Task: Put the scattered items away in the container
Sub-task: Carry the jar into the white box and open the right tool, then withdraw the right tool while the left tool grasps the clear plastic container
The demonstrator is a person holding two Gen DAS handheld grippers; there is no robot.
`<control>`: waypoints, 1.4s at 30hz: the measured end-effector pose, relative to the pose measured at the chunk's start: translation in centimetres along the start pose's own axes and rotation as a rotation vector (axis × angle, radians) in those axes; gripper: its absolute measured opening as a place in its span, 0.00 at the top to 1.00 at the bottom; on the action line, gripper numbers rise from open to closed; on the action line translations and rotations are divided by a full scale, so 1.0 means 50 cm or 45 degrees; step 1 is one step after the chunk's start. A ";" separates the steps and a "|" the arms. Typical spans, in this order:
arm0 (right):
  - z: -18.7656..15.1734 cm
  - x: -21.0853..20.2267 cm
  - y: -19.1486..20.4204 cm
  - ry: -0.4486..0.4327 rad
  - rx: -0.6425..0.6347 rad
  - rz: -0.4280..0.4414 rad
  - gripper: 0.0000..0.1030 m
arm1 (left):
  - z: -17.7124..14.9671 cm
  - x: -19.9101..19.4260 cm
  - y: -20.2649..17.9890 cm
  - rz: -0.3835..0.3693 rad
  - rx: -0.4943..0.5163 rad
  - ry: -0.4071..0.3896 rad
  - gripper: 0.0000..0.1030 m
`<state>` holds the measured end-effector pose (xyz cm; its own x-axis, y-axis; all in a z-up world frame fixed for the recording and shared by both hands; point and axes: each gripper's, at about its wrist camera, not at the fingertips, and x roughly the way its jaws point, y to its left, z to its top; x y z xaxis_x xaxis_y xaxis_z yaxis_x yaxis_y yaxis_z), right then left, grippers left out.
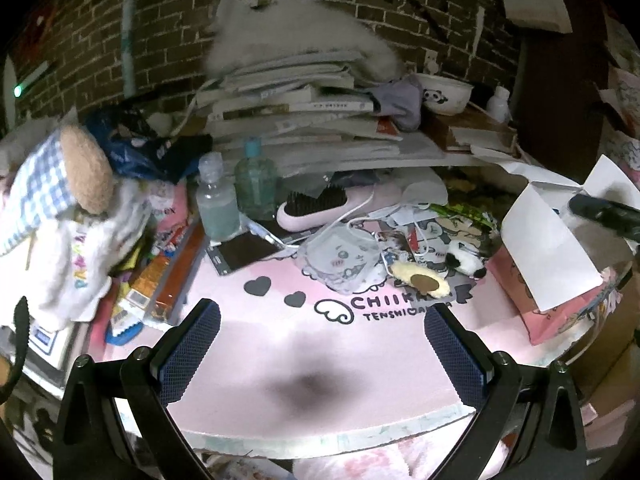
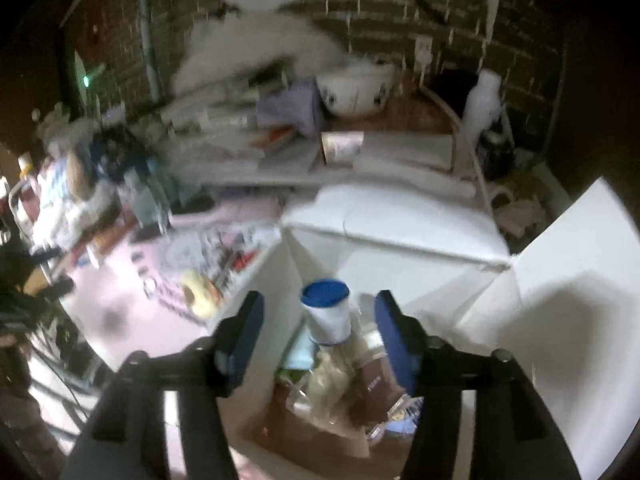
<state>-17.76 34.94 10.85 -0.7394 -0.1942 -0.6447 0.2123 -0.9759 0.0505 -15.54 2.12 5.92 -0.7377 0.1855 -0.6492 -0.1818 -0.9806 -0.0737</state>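
Observation:
My left gripper [image 1: 322, 324] is open and empty, low over the pink desk mat [image 1: 280, 344]. Scattered ahead of it lie a clear bottle [image 1: 216, 200], a teal bottle [image 1: 254, 184], a pink hairbrush [image 1: 320, 208], a face mask [image 1: 340, 260], a yellow plush pad [image 1: 420, 278] and a panda plush [image 1: 466, 260]. My right gripper [image 2: 320, 320] is open over the white cardboard box [image 2: 400, 236]. A white bottle with a blue cap [image 2: 326, 308] stands in the box between the jaws, on top of packets. The view is blurred.
A stack of books and papers [image 1: 304, 112] with a panda bowl [image 1: 444, 94] fills the back. A plush toy in a check shirt [image 1: 60, 208] and snack packets [image 1: 160, 276] crowd the left. The box flap [image 1: 548, 248] rises at the right.

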 end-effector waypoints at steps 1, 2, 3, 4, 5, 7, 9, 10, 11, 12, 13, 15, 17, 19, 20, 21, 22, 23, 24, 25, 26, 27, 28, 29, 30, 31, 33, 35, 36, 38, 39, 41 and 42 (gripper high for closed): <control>0.003 -0.009 0.008 -0.034 0.011 0.019 0.39 | 0.000 0.008 0.001 0.003 -0.001 0.007 0.01; 0.006 -0.019 0.022 -0.074 0.016 0.044 0.38 | -0.002 0.019 0.002 0.006 0.004 0.016 0.01; 0.007 -0.026 0.039 -0.109 0.012 0.067 0.37 | -0.003 0.026 0.002 0.005 0.009 0.020 0.01; 0.007 -0.033 0.061 -0.142 -0.001 0.092 0.37 | -0.005 0.033 0.002 0.001 0.012 0.021 0.01; 0.006 -0.038 0.087 -0.172 -0.021 0.119 0.35 | -0.006 0.041 0.004 -0.009 0.013 0.020 0.01; 0.002 -0.041 0.139 -0.206 -0.072 0.170 0.34 | -0.008 0.050 0.009 -0.035 0.014 0.008 0.01; -0.006 -0.037 0.200 -0.231 -0.146 0.210 0.34 | -0.006 0.055 0.015 -0.042 0.030 -0.004 0.01; -0.011 -0.033 0.226 -0.235 -0.180 0.224 0.34 | -0.005 0.057 0.017 -0.043 0.044 -0.008 0.01; -0.018 -0.025 0.252 -0.225 -0.213 0.244 0.34 | -0.002 0.059 0.019 -0.045 0.067 -0.015 0.01; -0.026 -0.016 0.274 -0.210 -0.238 0.265 0.34 | 0.001 0.061 0.020 -0.047 0.095 -0.021 0.01; -0.036 -0.006 0.290 -0.192 -0.253 0.285 0.34 | 0.004 0.065 0.020 -0.049 0.127 -0.019 0.01; -0.059 0.020 0.324 -0.137 -0.286 0.327 0.34 | 0.012 0.077 0.018 -0.062 0.191 -0.016 0.01; -0.086 0.051 0.347 -0.077 -0.297 0.350 0.33 | 0.019 0.096 0.012 -0.088 0.264 -0.016 0.05; -0.112 0.081 0.359 -0.028 -0.297 0.363 0.32 | 0.023 0.123 0.006 -0.115 0.337 0.010 0.05; -0.124 0.094 0.364 0.000 -0.300 0.364 0.32 | 0.024 0.138 0.003 -0.137 0.366 0.018 0.05; -0.136 0.112 0.368 0.036 -0.298 0.368 0.32 | 0.025 0.149 0.003 -0.158 0.379 0.017 0.05; -0.146 0.125 0.367 0.060 -0.287 0.371 0.32 | 0.028 0.160 0.003 -0.181 0.381 0.019 0.05; -0.154 0.135 0.365 0.077 -0.269 0.374 0.32 | 0.032 0.172 0.005 -0.204 0.373 0.024 0.05; -0.163 0.146 0.361 0.096 -0.253 0.379 0.32 | 0.036 0.181 0.006 -0.220 0.366 0.026 0.05; -0.170 0.155 0.359 0.113 -0.245 0.376 0.32 | 0.041 0.194 0.006 -0.239 0.365 0.033 0.05; -0.174 0.163 0.356 0.124 -0.240 0.366 0.32 | 0.043 0.202 0.003 -0.249 0.372 0.040 0.05; -0.177 0.170 0.352 0.128 -0.231 0.354 0.32 | 0.046 0.210 0.000 -0.255 0.385 0.044 0.05; -0.181 0.176 0.346 0.133 -0.214 0.344 0.32 | 0.048 0.222 -0.007 -0.256 0.411 0.052 0.05; -0.184 0.181 0.341 0.140 -0.198 0.341 0.32 | 0.048 0.231 -0.011 -0.253 0.431 0.062 0.05; -0.184 0.185 0.337 0.147 -0.186 0.342 0.32 | 0.049 0.240 -0.016 -0.251 0.450 0.071 0.05; -0.184 0.190 0.334 0.155 -0.178 0.344 0.32 | 0.050 0.248 -0.021 -0.254 0.467 0.080 0.05; -0.186 0.198 0.328 0.167 -0.175 0.340 0.32 | 0.051 0.263 -0.028 -0.263 0.496 0.087 0.05; -0.189 0.204 0.323 0.175 -0.176 0.335 0.32 | 0.055 0.277 -0.032 -0.247 0.512 0.103 0.05; -0.191 0.206 0.321 0.180 -0.173 0.335 0.32 | 0.057 0.281 -0.033 -0.245 0.519 0.108 0.05; -0.192 0.210 0.315 0.186 -0.167 0.337 0.32 | 0.061 0.290 -0.035 -0.251 0.529 0.113 0.05; -0.191 0.210 0.312 0.183 -0.164 0.334 0.32 | 0.063 0.293 -0.034 -0.258 0.527 0.117 0.05; -0.188 0.211 0.308 0.181 -0.154 0.332 0.32 | 0.065 0.300 -0.032 -0.274 0.519 0.136 0.18; -0.187 0.211 0.305 0.181 -0.148 0.334 0.32 | 0.065 0.303 -0.032 -0.280 0.517 0.147 0.25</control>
<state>-16.35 18.94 -2.34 -0.5546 -0.4136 -0.7220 0.4613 -0.8750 0.1469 -28.55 6.69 -1.32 -0.5799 0.3553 -0.7331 -0.5822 -0.8102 0.0679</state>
